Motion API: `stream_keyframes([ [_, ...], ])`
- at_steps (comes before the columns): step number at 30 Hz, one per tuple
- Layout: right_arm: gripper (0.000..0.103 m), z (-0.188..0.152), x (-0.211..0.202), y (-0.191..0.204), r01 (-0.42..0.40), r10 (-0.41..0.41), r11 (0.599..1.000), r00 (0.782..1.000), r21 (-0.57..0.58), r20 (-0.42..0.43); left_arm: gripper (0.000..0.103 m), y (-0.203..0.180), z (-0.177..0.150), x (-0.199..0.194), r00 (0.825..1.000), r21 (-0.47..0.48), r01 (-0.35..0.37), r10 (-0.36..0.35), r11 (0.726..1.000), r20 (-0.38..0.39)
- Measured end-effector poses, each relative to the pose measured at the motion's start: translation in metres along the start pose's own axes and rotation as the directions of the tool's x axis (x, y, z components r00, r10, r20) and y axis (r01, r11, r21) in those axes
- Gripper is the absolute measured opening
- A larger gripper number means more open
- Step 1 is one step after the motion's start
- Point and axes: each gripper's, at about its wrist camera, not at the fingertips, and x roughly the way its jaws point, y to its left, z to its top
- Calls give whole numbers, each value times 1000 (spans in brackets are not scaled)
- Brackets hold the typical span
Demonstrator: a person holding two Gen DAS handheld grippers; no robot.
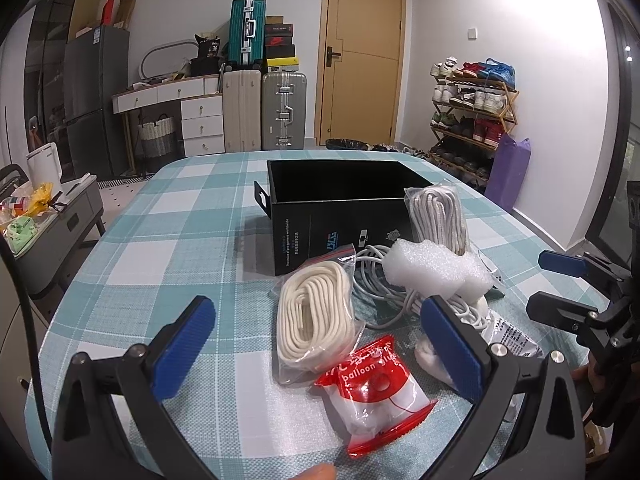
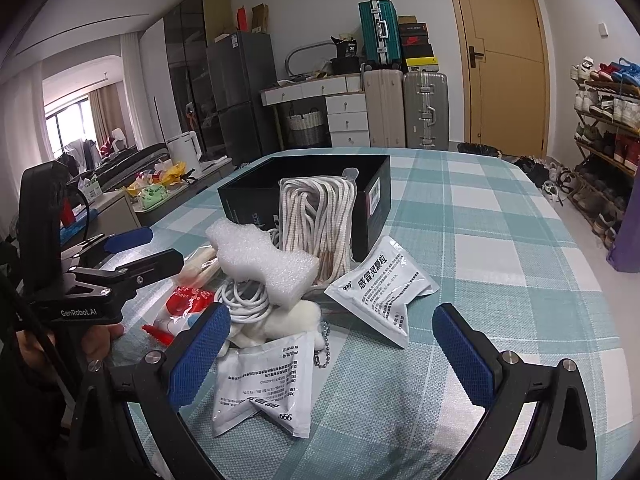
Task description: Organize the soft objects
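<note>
An open black box [image 1: 344,208] [image 2: 248,196] stands on the checked tablecloth. In front of it lies a pile: a cream rope bag [image 1: 316,316], a striped rope bag [image 1: 440,212] [image 2: 320,220] leaning on the box, white foam [image 1: 432,268] [image 2: 264,260], a white cable coil [image 1: 376,292] [image 2: 246,300], a red balloon-glue pack [image 1: 376,392] [image 2: 188,300], and two white sachets [image 2: 380,288] [image 2: 272,384]. My left gripper [image 1: 320,348] is open over the cream rope and glue pack. My right gripper [image 2: 332,344] is open over the sachets.
The table [image 1: 168,240] has a rounded edge on the left. A side cabinet with clutter [image 1: 48,216] stands to the left. Suitcases [image 1: 264,112], drawers and a shoe rack [image 1: 472,112] line the far wall. A purple bag [image 1: 508,172] stands at the right.
</note>
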Motion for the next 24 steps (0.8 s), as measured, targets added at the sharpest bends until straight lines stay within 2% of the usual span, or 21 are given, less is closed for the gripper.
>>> stream_keyframes([
  [24,103,0,0,1,0,0,1000,1000,-3,-6,103,1,-1,0,1000,6,-4,4,1000,-2],
])
